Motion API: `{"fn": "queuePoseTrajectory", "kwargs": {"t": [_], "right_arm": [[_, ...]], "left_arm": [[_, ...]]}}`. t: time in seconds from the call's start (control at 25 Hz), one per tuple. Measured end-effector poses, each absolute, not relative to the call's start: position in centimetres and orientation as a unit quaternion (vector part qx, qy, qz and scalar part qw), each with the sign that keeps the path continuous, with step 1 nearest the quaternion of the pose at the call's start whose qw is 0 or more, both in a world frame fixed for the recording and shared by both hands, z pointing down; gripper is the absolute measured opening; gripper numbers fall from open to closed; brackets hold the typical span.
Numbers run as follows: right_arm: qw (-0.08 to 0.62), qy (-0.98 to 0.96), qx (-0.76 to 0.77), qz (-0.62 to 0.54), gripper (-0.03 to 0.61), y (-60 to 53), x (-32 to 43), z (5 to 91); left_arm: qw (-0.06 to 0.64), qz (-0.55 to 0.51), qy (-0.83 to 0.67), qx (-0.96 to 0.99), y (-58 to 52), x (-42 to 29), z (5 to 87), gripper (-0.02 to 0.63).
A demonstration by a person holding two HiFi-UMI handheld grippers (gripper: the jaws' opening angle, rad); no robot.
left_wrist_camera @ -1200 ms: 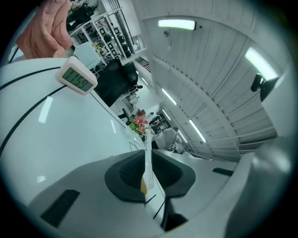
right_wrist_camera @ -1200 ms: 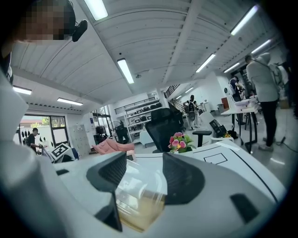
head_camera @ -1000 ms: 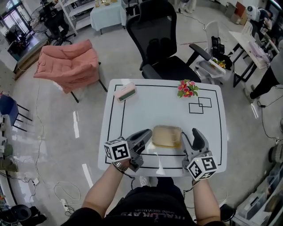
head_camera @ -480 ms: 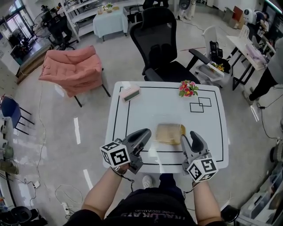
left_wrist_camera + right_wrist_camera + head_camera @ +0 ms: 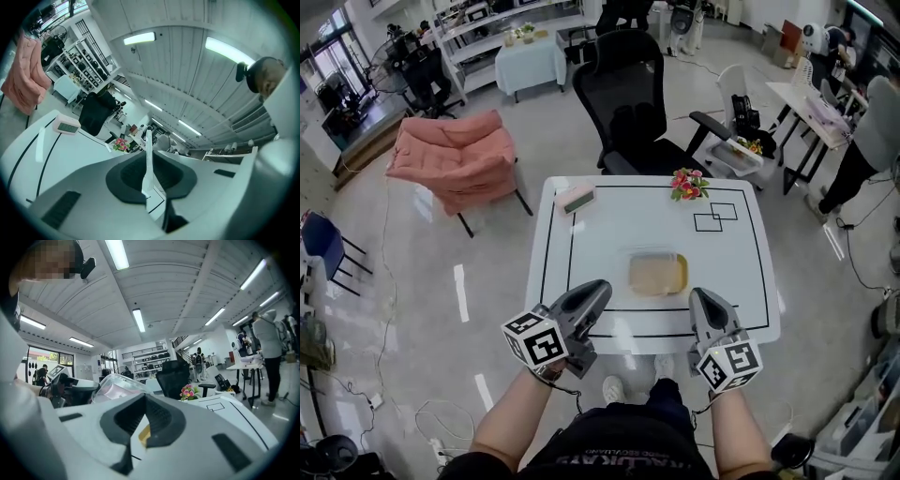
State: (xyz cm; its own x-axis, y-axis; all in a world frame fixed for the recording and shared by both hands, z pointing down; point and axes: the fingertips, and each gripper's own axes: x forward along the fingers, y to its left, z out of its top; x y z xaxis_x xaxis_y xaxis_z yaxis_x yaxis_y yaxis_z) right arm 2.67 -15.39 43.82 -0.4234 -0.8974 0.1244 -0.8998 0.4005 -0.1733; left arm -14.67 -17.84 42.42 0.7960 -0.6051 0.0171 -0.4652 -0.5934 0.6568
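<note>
A clear lidded container [image 5: 658, 274] with tan contents sits on the white table [image 5: 741, 281], inside its black border line. Both grippers hover at the near edge, a little short of the container and apart from it. My left gripper [image 5: 597, 288] points at it from the near left. In the left gripper view, the left gripper [image 5: 149, 161] is shut to a thin slit. My right gripper [image 5: 702, 297] is at the near right. In the right gripper view, the right gripper [image 5: 144, 430] is shut, and the container [image 5: 115, 384] shows above the left jaw.
A pink clock [image 5: 576, 198] stands at the table's far left and a small flower bunch [image 5: 685, 184] at the far right, beside two drawn squares [image 5: 713, 217]. A black office chair [image 5: 635, 103] is behind the table, and a pink armchair [image 5: 450, 159] to the left. A person [image 5: 269, 343] stands at the right.
Both grippers have drawn back from the container toward the near table edge. The right jaws, earlier apart around the container, are now shut. The container stays on the table.
</note>
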Motion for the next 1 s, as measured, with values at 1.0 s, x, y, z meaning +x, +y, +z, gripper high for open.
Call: {"fn": "queuePoseTrajectory", "kwargs": {"t": [1.0], "right_arm": [[-0.005, -0.899, 0.428, 0.094, 0.002, -0.8, 12.9, 41.5]], "left_arm": [[0.278, -0.096, -0.407, 0.865, -0.5, -2.3, 41.2, 0.041]]}}
